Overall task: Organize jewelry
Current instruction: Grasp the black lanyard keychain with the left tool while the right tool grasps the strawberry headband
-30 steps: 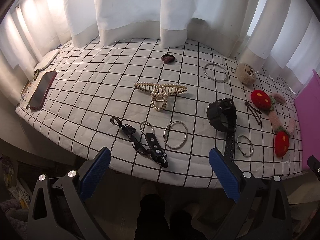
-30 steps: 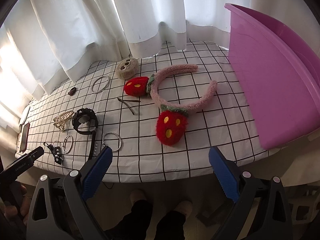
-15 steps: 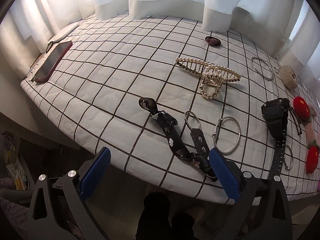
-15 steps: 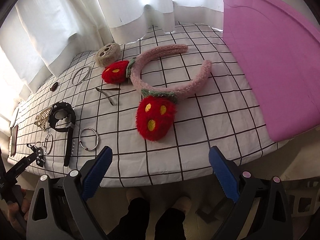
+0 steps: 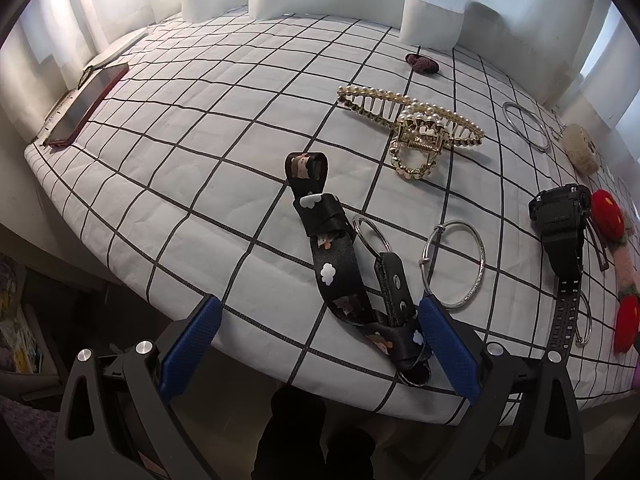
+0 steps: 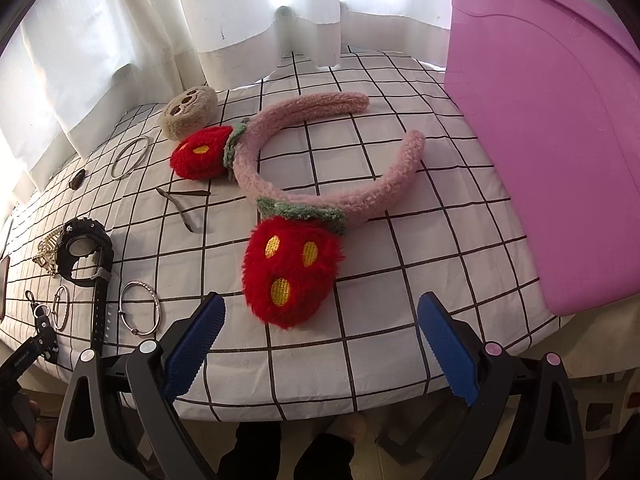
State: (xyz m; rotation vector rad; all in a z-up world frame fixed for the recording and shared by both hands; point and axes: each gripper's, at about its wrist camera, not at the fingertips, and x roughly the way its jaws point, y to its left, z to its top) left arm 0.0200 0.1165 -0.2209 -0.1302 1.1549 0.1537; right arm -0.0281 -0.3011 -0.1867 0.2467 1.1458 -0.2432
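A black patterned strap keychain (image 5: 332,256) lies near the table's front edge, its lower end between the wide-apart fingers of my open left gripper (image 5: 316,340). Beside it are a silver bangle (image 5: 456,264), a pearl hair claw (image 5: 416,128) and a black watch (image 5: 560,224). In the right wrist view a pink fuzzy headband (image 6: 320,168) with red strawberries lies just ahead of my open right gripper (image 6: 320,344); its near strawberry (image 6: 292,276) sits close to the fingertips. A pink bin (image 6: 552,128) stands at the right.
On the checked tablecloth (image 5: 200,140) also lie a dark red phone (image 5: 88,104) at the far left, a hair tie (image 5: 422,63), a silver ring bangle (image 5: 526,124), a plush beige charm (image 6: 188,114) and a brown hair clip (image 6: 180,204). White curtains hang behind.
Both grippers have moved forward and lower toward the table. The strap keychain now lies between the left fingers; the headband's strawberry is much nearer the right fingers.
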